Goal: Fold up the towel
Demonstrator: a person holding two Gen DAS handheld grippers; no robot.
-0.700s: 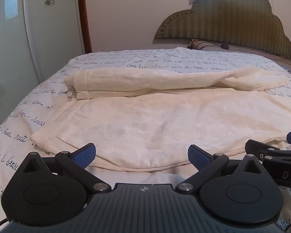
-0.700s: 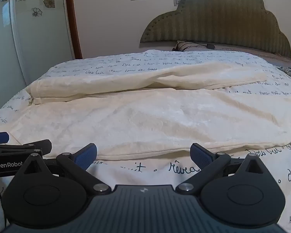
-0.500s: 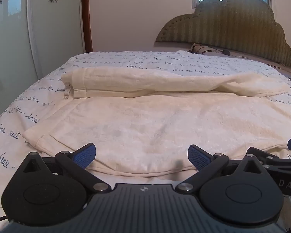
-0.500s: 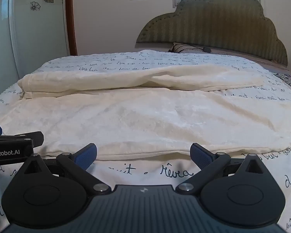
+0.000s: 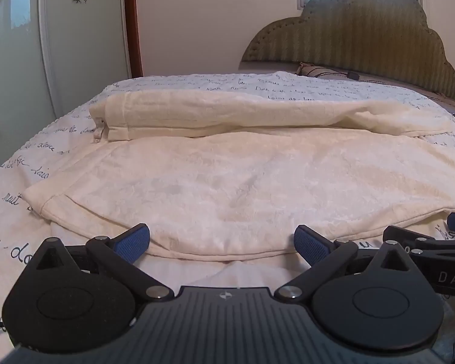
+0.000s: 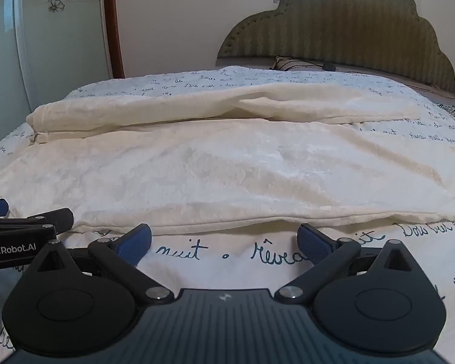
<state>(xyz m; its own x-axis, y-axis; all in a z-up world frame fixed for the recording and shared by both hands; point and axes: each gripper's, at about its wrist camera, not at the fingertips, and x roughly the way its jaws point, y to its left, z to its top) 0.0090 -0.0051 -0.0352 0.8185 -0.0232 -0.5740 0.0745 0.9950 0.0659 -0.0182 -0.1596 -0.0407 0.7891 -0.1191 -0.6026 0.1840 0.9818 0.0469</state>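
Observation:
A large cream towel [image 5: 227, 176] [image 6: 227, 163] lies spread across the bed, its far edge folded back into a long roll [image 5: 227, 112]. My left gripper [image 5: 221, 241] is open at the towel's near hem, blue pads [image 5: 133, 241] on either side of the hem with nothing between them. My right gripper [image 6: 224, 242] is open just short of the near hem, above the printed sheet. Each gripper's fingers show at the edge of the other's view, at the right side of the left wrist view and the left side of the right wrist view.
The bed carries a white sheet with blue script writing [image 6: 257, 251]. A green padded headboard [image 5: 364, 36] and a pillow [image 5: 312, 69] stand at the far end. A glass door with flower stickers [image 5: 45, 45] is on the left, beside a wooden frame.
Both grippers have dropped lower and moved slightly closer to the towel's near hem. The jaws stay open and the towel has not moved.

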